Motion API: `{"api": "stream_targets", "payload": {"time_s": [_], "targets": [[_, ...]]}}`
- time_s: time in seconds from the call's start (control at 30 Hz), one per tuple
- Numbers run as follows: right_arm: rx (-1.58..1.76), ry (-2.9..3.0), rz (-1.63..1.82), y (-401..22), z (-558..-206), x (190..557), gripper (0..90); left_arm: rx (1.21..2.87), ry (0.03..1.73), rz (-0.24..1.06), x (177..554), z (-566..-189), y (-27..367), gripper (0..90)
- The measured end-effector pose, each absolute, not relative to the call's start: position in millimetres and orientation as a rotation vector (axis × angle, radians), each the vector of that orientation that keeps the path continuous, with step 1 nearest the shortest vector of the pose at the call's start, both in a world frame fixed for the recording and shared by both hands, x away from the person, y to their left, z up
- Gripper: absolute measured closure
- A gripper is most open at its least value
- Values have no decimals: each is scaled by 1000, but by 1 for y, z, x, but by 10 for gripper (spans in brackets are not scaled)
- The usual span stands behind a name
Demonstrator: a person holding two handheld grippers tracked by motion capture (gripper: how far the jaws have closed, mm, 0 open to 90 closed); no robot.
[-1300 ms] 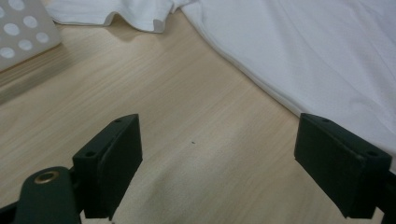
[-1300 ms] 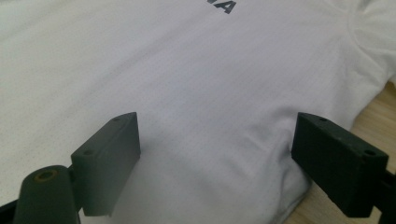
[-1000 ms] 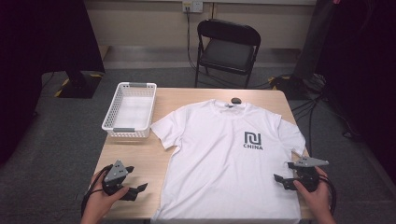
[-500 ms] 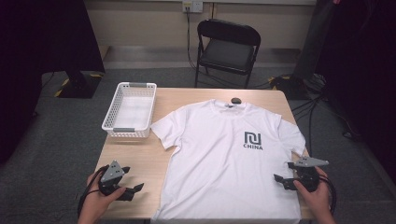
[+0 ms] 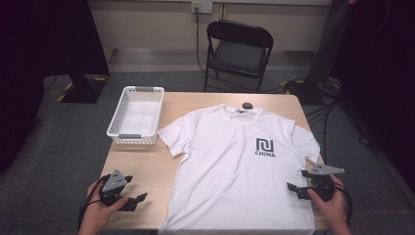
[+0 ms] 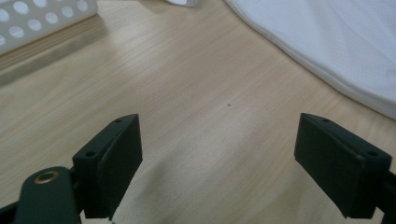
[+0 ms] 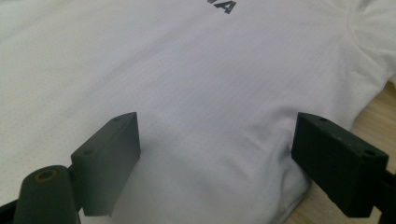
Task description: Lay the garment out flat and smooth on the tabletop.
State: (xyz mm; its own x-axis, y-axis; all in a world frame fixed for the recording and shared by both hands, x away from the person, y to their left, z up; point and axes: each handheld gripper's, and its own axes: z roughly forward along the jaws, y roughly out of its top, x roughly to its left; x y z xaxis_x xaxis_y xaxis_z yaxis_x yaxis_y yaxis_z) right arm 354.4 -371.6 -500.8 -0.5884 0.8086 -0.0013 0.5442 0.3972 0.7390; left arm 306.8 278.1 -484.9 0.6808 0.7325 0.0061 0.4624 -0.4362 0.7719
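Observation:
A white T-shirt [image 5: 240, 166] with a dark "CHINA" logo lies spread flat, front up, on the wooden table [image 5: 147, 169]. My left gripper [image 5: 133, 199] rests open over bare wood near the table's front left, left of the shirt's hem edge [image 6: 336, 56]. My right gripper [image 5: 296, 189] is open at the front right, low over the shirt's lower right side [image 7: 196, 84], nothing between its jaws. In the left gripper view my left gripper [image 6: 217, 163] hovers above the bare tabletop. In the right gripper view my right gripper [image 7: 217, 158] points along the cloth toward the logo.
An empty white perforated basket [image 5: 136, 115] stands at the table's back left, its wall [image 6: 28, 18] visible. A small dark object [image 5: 247, 105] lies by the shirt's collar. A black folding chair [image 5: 237, 51] stands behind the table. Cables [image 5: 333, 105] run on the floor at right.
My left gripper has drifted slightly toward the front edge of the table. The right gripper and the shirt have stayed in place.

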Motion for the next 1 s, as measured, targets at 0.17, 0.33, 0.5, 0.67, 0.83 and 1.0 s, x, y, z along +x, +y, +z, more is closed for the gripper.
{"api": "stream_targets", "payload": {"time_s": [0.17, 0.33, 0.5, 0.67, 0.83, 1.0], "targets": [[1170, 2299, 1014, -372, -501, 354, 144, 2102, 925, 444, 306, -486, 283, 150], [1170, 2299, 1014, -372, -501, 354, 144, 2105, 928, 445, 305, -487, 286, 150], [1170, 2299, 1014, -372, -501, 354, 144, 2116, 941, 447, 304, -489, 291, 150], [1170, 2299, 1014, -372, -501, 354, 144, 2119, 947, 439, 303, -492, 294, 150], [1170, 2299, 1015, -372, -501, 354, 144, 2117, 956, 431, 302, -495, 298, 151], [1170, 2299, 1014, -372, -501, 354, 144, 2113, 970, 448, 302, -496, 301, 151]]}}
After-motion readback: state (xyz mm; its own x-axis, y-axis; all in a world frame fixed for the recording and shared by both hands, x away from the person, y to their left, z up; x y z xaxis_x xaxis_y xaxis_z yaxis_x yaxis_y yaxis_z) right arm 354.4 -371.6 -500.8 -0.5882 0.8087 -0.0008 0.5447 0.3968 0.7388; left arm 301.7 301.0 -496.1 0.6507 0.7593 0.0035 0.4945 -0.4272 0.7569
